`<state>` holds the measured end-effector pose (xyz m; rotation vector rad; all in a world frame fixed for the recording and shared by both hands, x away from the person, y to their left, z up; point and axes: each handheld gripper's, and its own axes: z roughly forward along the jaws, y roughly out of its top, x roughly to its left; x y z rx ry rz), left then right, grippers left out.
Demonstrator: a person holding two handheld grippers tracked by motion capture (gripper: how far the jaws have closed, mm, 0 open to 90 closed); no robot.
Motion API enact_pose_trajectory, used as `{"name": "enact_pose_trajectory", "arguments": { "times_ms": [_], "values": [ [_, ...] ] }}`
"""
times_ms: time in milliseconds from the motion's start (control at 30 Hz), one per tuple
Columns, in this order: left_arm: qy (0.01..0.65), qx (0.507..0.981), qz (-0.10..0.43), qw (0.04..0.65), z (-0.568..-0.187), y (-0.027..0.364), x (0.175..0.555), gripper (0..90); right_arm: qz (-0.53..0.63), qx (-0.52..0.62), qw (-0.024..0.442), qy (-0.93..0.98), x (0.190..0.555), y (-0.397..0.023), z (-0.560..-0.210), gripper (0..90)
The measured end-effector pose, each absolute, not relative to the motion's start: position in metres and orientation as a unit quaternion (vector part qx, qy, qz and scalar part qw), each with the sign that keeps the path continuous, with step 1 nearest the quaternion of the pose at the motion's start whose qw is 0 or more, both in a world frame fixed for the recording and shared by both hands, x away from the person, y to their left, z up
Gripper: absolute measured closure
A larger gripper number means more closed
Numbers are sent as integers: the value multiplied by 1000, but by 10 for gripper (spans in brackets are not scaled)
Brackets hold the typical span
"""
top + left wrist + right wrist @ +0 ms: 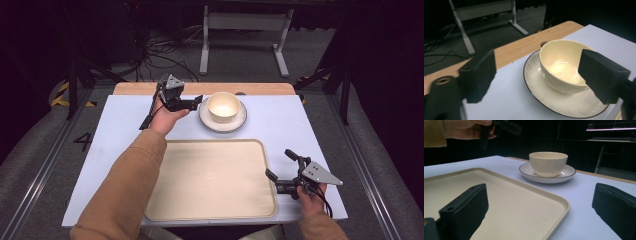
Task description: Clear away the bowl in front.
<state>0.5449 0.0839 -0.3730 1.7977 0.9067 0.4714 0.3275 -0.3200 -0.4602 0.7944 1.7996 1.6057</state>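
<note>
Right gripper [280, 170] low at tray's [210, 180] right edge, fingers wide, holding nothing. Tray bare, near desk [120, 125] front edge. Left gripper [536, 75] raised just left of plate [207, 120], fingers wide, holding nothing. Bowl [223, 106] sits on plate near desk's far edge.

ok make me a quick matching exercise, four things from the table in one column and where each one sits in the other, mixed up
Things:
1. bowl
2. plate
3. tray
4. right gripper

Places:
A. near half of the table, nothing on it
B. held open at the tray's right edge
C. standing on the plate
D. far side of the table, beyond the tray, under the bowl

Pairs: 1-C, 2-D, 3-A, 4-B
</note>
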Motion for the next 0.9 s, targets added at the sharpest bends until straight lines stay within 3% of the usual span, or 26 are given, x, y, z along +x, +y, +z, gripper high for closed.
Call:
{"name": "enact_pose_trajectory", "arguments": {
  "times_ms": [167,333,633,900],
  "values": [
    [382,739,176,527,-380,78,550,197,605,298,298,676,327,-320,-460,8],
    [400,757,160,491,-385,72,558,213,604,299,297,676,327,-320,-460,9],
    [427,741,116,506,-396,57,569,215,604,298,297,677,328,-320,-460,9],
    [446,755,96,472,-406,40,579,239,608,297,299,673,327,-320,-461,9]
  ]
}}
